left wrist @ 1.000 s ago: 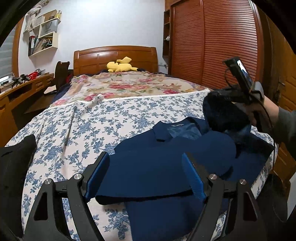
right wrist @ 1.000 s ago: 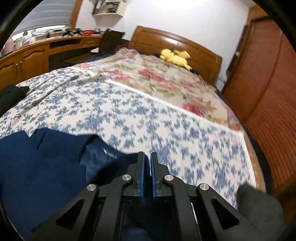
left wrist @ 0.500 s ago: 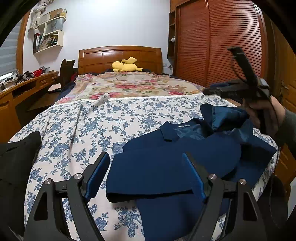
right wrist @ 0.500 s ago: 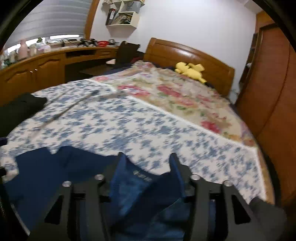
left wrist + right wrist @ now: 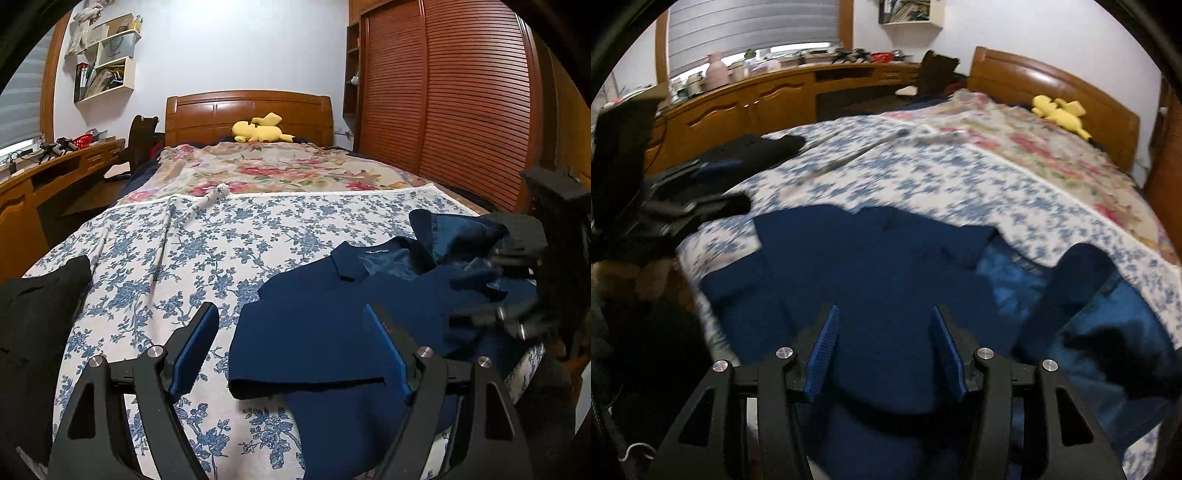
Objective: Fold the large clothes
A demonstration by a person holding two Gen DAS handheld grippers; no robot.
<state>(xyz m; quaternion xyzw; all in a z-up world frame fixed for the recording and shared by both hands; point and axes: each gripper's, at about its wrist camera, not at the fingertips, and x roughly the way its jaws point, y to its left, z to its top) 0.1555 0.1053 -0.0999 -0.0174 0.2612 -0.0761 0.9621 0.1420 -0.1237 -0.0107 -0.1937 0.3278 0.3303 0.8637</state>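
A navy blue jacket [image 5: 325, 325] lies on the bed's near right part, collar towards the headboard, one side folded across its front. Its right edge is bunched up, with shiny blue lining [image 5: 454, 236] showing. My left gripper [image 5: 291, 343] hovers open over the jacket's near left edge with nothing between its pads. In the left wrist view my right gripper [image 5: 480, 295] is a blur at the jacket's right side. In its own view the right gripper [image 5: 883, 317] hangs above the jacket [image 5: 871, 258]. Its jaws are opening and the pads touch no cloth.
A blue floral sheet [image 5: 221, 240] covers the bed. A black garment [image 5: 37, 314] lies at its left edge. A yellow plush toy [image 5: 258, 129] sits by the wooden headboard. A slatted wardrobe [image 5: 443, 110] stands close on the right and a wooden desk [image 5: 757, 99] runs along the left.
The right gripper was shut on a lifted part of the jacket. It has opened, let the cloth drop in a bunch, and swung down over the jacket. The left gripper has stayed put.
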